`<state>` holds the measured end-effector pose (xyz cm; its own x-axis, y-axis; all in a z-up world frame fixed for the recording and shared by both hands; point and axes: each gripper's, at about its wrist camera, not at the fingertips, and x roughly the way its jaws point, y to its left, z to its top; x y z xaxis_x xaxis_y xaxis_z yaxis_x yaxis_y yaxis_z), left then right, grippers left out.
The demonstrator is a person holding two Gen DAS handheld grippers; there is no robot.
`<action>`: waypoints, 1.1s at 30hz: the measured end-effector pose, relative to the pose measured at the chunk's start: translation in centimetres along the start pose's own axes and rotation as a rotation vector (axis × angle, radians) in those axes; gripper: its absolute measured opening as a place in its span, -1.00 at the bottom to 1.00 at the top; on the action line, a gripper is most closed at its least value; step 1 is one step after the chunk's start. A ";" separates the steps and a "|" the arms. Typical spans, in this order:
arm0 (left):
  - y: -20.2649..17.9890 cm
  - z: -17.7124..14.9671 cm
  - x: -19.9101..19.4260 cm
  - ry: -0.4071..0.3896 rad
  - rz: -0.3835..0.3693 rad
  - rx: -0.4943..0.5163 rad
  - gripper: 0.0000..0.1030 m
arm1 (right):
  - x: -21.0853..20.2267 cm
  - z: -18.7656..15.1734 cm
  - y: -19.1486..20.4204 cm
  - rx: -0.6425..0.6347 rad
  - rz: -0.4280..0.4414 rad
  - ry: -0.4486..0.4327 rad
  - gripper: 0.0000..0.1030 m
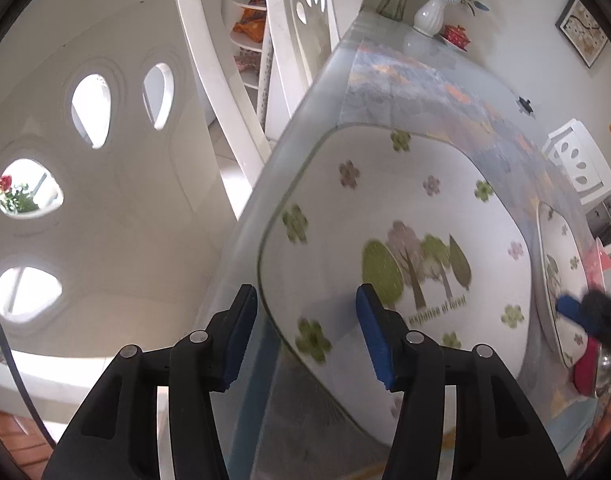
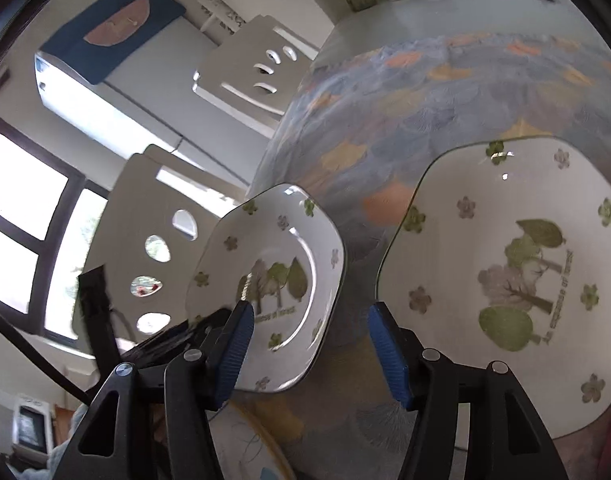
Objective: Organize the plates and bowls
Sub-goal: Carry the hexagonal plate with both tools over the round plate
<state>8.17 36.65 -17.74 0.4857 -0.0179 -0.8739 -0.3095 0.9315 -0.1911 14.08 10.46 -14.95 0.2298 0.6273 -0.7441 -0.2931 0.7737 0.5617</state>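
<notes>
A white square plate with a tree print [image 1: 385, 216] lies on the table near its edge. My left gripper [image 1: 305, 332] is open, its jaws astride the plate's near corner, one pad over the plate and one off the table edge. The same plate shows in the right wrist view [image 2: 273, 280], with the left gripper dark behind it. A second, like plate [image 2: 505, 264] lies to its right; it also shows in the left wrist view [image 1: 561, 280]. My right gripper [image 2: 309, 344] is open above the gap between the two plates.
The patterned tablecloth [image 2: 445, 92] covers the table. A white vase with flowers [image 1: 429, 12] and a small red pot [image 1: 457, 36] stand at the far end. White chairs [image 1: 233, 92] stand beside the table. Red and metal items [image 1: 593, 368] lie at the right edge.
</notes>
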 end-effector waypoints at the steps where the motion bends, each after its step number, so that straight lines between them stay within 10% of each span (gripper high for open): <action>1: 0.3 0.3 0.2 -0.002 -0.004 -0.012 0.04 | 0.0 -0.3 0.0 0.003 0.011 0.008 0.12; 12: 1.0 0.4 0.4 -0.005 -0.060 0.051 0.00 | 5.5 -2.5 0.0 0.096 0.026 0.024 0.12; 23: -1.8 -0.3 -1.3 0.004 -0.106 0.190 -0.05 | 7.9 -1.0 3.6 -0.176 -0.191 -0.024 -0.22; 33: -2.3 -1.1 -3.1 -0.028 -0.119 0.191 -0.05 | 5.9 -2.2 5.2 -0.267 -0.220 -0.071 -0.24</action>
<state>6.47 34.11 -15.13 0.5331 -0.1244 -0.8368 -0.0897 0.9753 -0.2021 11.90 18.02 -17.17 0.3753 0.4600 -0.8047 -0.4599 0.8462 0.2692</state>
